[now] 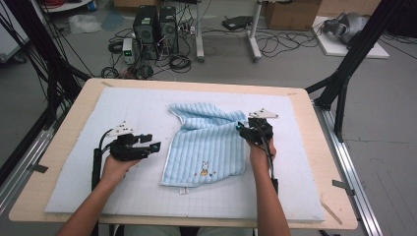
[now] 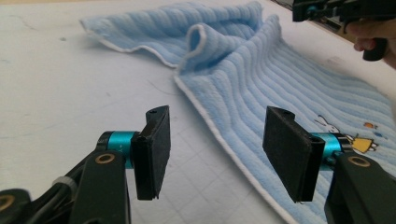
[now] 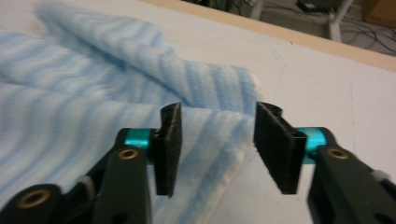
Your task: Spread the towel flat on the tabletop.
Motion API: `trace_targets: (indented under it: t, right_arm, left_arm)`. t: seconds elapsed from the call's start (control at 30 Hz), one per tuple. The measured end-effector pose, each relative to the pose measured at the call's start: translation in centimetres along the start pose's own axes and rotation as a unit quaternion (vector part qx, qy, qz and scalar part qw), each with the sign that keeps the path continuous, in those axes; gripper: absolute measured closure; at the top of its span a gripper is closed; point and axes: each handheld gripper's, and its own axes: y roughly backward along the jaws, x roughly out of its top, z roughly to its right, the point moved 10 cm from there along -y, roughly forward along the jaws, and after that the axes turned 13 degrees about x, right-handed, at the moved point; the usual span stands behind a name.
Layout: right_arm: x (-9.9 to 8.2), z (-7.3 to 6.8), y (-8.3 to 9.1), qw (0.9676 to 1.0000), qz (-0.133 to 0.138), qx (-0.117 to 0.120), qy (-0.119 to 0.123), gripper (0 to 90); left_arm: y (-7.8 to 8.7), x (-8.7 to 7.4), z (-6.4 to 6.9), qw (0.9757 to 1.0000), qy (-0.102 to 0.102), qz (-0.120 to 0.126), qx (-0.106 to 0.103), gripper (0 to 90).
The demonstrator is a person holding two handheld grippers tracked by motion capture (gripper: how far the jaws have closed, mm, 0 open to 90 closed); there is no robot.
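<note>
A light blue striped towel (image 1: pixel 206 147) lies on the white mat, flat at the near end and bunched into folds at the far end. A small rabbit picture (image 1: pixel 204 169) marks its near part. My left gripper (image 1: pixel 153 143) rests open on the mat just left of the towel, nothing between its pads (image 2: pixel 154 149). The towel's white-trimmed left edge (image 2: pixel 219 140) runs between the jaws, farther off. My right gripper (image 1: pixel 241 127) is open at the towel's far right corner. In the right gripper view, the towel's corner edge (image 3: pixel 233 140) lies under the gap, free of the pads (image 3: pixel 170 144).
The white gridded mat (image 1: pixel 123 187) covers a wooden table (image 1: pixel 196 84). Black frame posts (image 1: pixel 344 73) stand at both far corners. Computer towers (image 1: pixel 155 29), cables and boxes sit on the floor beyond the table.
</note>
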Motion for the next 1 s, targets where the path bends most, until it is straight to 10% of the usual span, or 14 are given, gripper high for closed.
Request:
trace_targets:
  t: [0.43, 0.63, 0.73, 0.8, 1.0]
  right_arm:
    - [-3.3, -4.7, 5.2, 0.993, 0.002, 0.108, 0.047, 38.7]
    - [-4.0, -4.7, 5.8, 0.9917, 0.003, 0.123, 0.037, 37.2]
    - [-4.0, -4.7, 5.8, 0.9913, 0.005, 0.127, 0.034, 37.2]
    - [-4.1, -4.8, 5.6, 0.9908, 0.003, 0.13, 0.037, 37.9]
    - [-4.2, -5.4, 5.1, 0.9882, -0.001, 0.148, 0.039, 45.9]
  left_arm:
    - [-4.6, -1.3, 4.8, 0.9972, -0.036, -0.062, -0.019, 41.0]
    - [-6.9, -2.0, 6.6, 0.9878, -0.126, -0.089, 0.023, 40.1]
    - [-7.2, -1.8, 6.9, 0.9859, -0.141, -0.084, 0.033, 54.6]
    - [-7.3, -1.7, 7.1, 0.9849, -0.151, -0.079, 0.029, 83.0]
    - [-6.9, 0.2, 6.1, 0.9962, -0.078, -0.028, 0.027, 87.0]
